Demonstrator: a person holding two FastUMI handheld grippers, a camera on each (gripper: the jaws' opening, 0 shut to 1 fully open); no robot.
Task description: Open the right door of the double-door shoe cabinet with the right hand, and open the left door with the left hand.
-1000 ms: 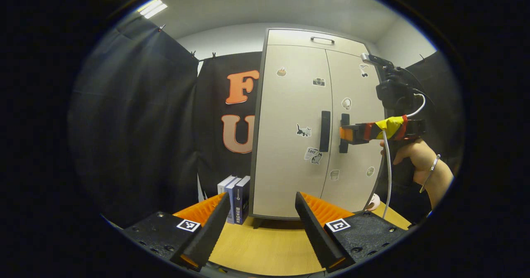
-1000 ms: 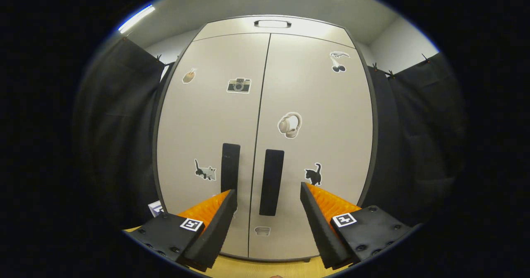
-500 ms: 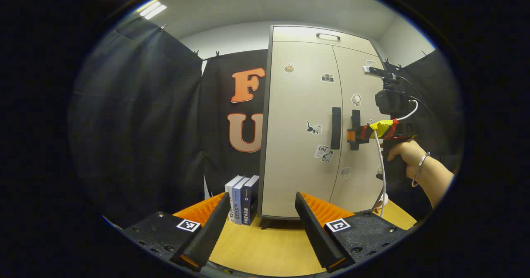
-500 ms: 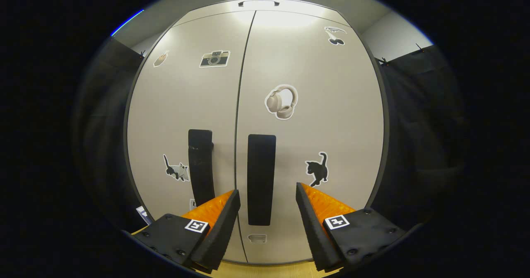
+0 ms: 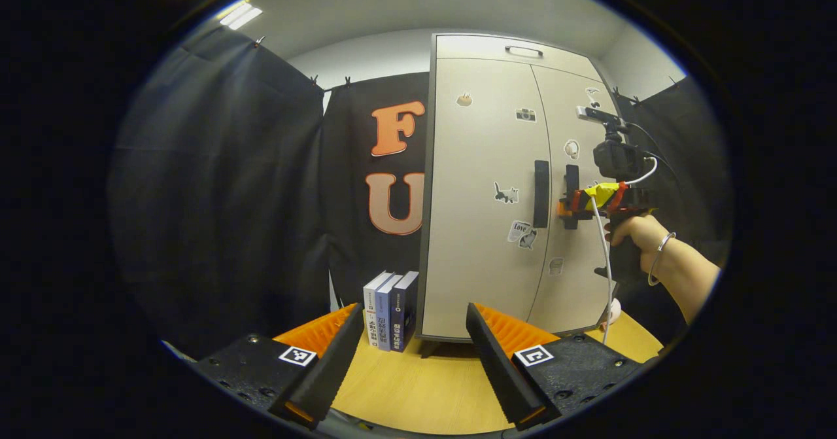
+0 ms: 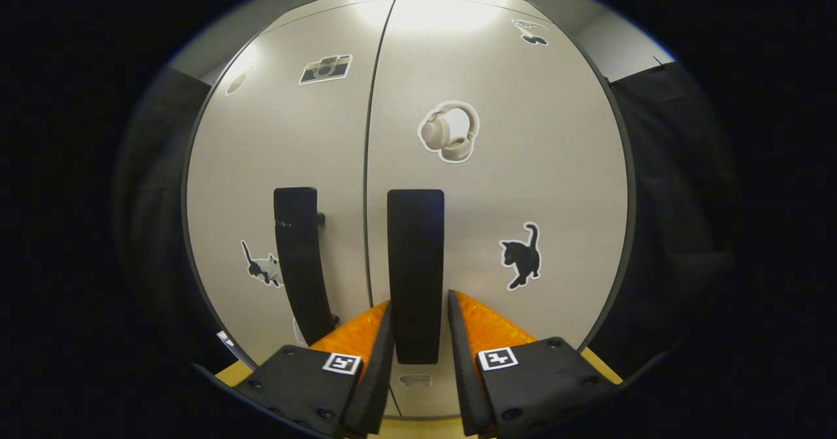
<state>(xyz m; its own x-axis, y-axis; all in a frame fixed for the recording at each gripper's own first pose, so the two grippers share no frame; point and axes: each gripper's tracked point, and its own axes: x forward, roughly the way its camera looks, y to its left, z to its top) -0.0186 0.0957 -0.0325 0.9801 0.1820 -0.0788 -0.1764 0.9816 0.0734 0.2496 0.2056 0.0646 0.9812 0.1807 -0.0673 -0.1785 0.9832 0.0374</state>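
**Operator:** At the front of the shoe cabinet point(image 5: 497, 184), my right gripper point(image 6: 418, 324) has its jaws narrowed around the lower part of the right door handle point(image 6: 415, 269), one finger on each side. I can't tell whether both press on it yet.

**Colleague:** And the left one?

**Operator:** My left gripper point(image 5: 412, 324) hangs well back over the surface point(image 5: 418, 386), jaws wide and holding nothing. Both doors look shut; the right door point(image 6: 497, 184) and left door point(image 6: 294, 144) meet at the centre seam, with the left door handle point(image 5: 541, 193) just beside it.

**Colleague:** What could go wrong?

**Operator:** I judge the grip is low on the handle, so a pull could slide the fingers off its bottom end. Pulling straight, instead of along the door's arc, might twist them loose or drag the cabinet across the surface toward the books point(image 5: 391, 308).

**Colleague:** How does the handle lie?

**Operator:** It's a flat bar with its long axis upright, parallel to the seam and standing out toward me. The jaws cross it sideways.
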